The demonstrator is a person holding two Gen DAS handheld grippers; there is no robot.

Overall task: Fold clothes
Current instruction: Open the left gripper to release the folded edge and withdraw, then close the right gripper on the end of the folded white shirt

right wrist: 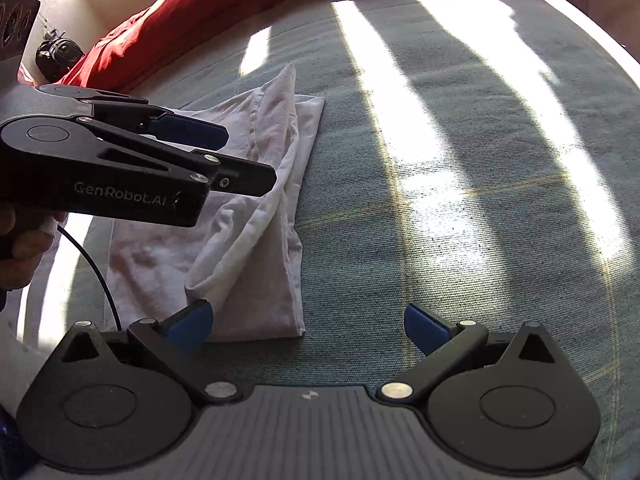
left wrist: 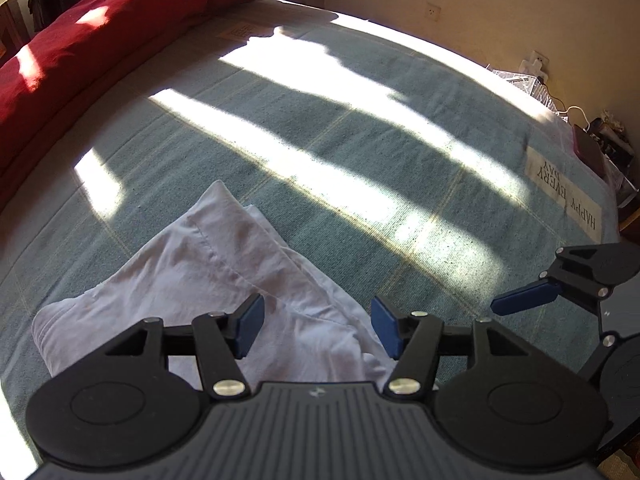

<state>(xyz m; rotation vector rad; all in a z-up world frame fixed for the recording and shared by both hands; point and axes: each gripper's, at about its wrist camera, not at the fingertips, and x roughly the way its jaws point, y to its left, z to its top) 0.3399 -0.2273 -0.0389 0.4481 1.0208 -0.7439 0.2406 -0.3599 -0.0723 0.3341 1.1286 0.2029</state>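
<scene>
A folded white garment (left wrist: 208, 280) lies on the bed's teal blanket (left wrist: 360, 152) (striped with sunlight), near a red duvet (left wrist: 80, 40). The left gripper (left wrist: 318, 330) hangs above the garment, jaws apart and empty. The right gripper (right wrist: 308, 326) is spread wide beside the garment's near edge, one pad (right wrist: 192, 320) at the cloth, clamping nothing.

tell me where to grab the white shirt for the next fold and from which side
Take the white shirt by its loose raised flap, the rolled edge near the right gripper. That layer stands up off the bed cover, so a pad could probably slip under it. Come from the open cover side, low; the left gripper crowds the other side.
</scene>
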